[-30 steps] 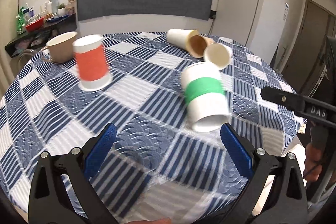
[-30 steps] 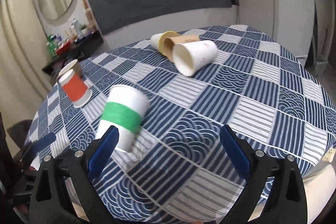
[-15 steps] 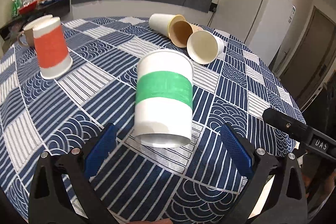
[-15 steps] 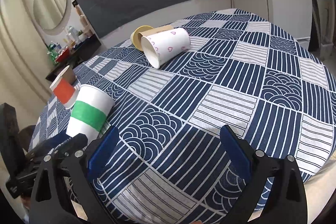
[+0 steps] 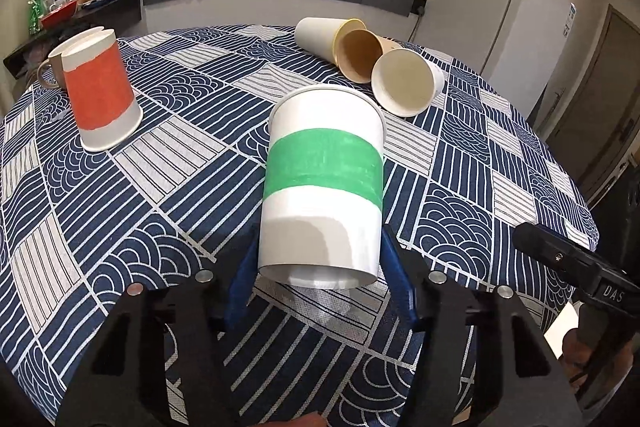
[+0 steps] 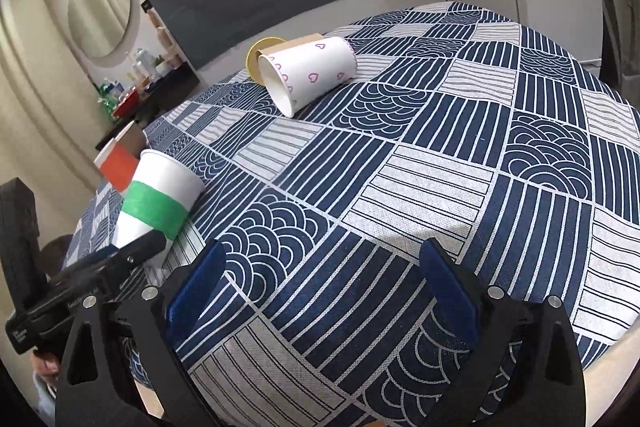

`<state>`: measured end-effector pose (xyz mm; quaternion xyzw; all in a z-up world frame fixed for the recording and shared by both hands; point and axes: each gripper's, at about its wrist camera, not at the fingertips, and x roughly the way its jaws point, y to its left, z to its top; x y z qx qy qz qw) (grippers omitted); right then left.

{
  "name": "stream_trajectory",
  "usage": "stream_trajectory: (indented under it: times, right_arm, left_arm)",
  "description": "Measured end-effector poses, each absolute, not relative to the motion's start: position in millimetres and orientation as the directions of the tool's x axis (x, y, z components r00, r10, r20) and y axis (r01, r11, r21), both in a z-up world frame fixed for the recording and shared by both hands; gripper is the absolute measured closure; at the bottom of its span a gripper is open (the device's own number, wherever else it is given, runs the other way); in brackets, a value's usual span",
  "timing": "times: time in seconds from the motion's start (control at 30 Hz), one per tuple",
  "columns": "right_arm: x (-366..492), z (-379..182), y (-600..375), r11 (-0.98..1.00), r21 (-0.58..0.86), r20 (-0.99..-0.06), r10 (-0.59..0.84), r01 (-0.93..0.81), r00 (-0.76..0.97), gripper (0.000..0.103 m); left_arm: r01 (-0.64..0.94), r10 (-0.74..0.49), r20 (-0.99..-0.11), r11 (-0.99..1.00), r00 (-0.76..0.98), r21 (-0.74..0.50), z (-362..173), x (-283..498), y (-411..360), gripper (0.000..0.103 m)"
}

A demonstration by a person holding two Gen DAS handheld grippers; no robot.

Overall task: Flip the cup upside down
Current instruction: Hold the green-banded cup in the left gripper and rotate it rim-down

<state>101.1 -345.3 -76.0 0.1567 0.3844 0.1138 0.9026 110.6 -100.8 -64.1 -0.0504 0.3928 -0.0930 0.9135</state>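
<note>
A white paper cup with a green band (image 5: 322, 179) stands upside down on the checked tablecloth (image 5: 180, 163). My left gripper (image 5: 318, 267) is shut on its lower part, blue pads against both sides. The same cup (image 6: 158, 203) shows at the left of the right wrist view, with the left gripper's finger in front of it. My right gripper (image 6: 320, 291) is open and empty over the near part of the table.
A cup with an orange band (image 5: 100, 95) stands upside down at the left, a beige mug (image 5: 54, 71) behind it. Three cups lie on their sides at the back: white (image 5: 320, 35), brown (image 5: 360, 57) and a heart-patterned one (image 6: 310, 75). A fridge (image 5: 492, 7) stands behind.
My left gripper moved in around the green-banded cup and closed on it. My right gripper drew back a little and stayed open.
</note>
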Motion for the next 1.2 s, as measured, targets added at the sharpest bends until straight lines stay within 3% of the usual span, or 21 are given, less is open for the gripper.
stream_trajectory:
  times: [0.3,0.53,0.7,0.9,1.1,1.2]
  right_arm:
    - [96.5,-72.8,-345.7,0.928,0.363,-0.652,0.315,-0.081,0.689,0.010]
    - [97.0,-66.3,-338.1,0.928,0.356,-0.638,0.328,-0.111,0.697,0.010]
    - [97.9,-65.2,-326.6,0.925,0.352,-0.633,0.348,-0.142,0.692,0.010]
    - [100.3,-66.4,-320.3,0.924,0.350,-0.639,0.354,-0.152,0.683,0.010]
    - [104.4,-68.7,-321.3,0.922,0.361,-0.642,0.357,-0.143,0.679,0.010]
    - [105.2,-69.1,-322.5,0.924,0.358,-0.648,0.351,-0.137,0.676,0.010]
  left_arm:
    - [0.142,-0.180,-0.707,0.983,0.684,-0.113,-45.5,109.6,-88.3,0.045]
    - [0.170,-0.101,-0.789,0.985,0.606,0.005,-23.0,100.7,-71.5,0.045]
    - [0.239,-0.010,-0.878,0.964,0.479,0.120,-1.8,103.6,-63.4,0.045]
    - [0.343,0.054,-0.975,0.931,0.214,0.127,3.7,119.7,-63.6,0.045]
    - [0.417,0.106,-0.994,0.903,0.009,0.100,4.1,142.6,-79.2,0.045]
    - [0.464,0.176,-0.984,0.874,-0.020,0.147,3.4,153.7,-92.4,0.045]
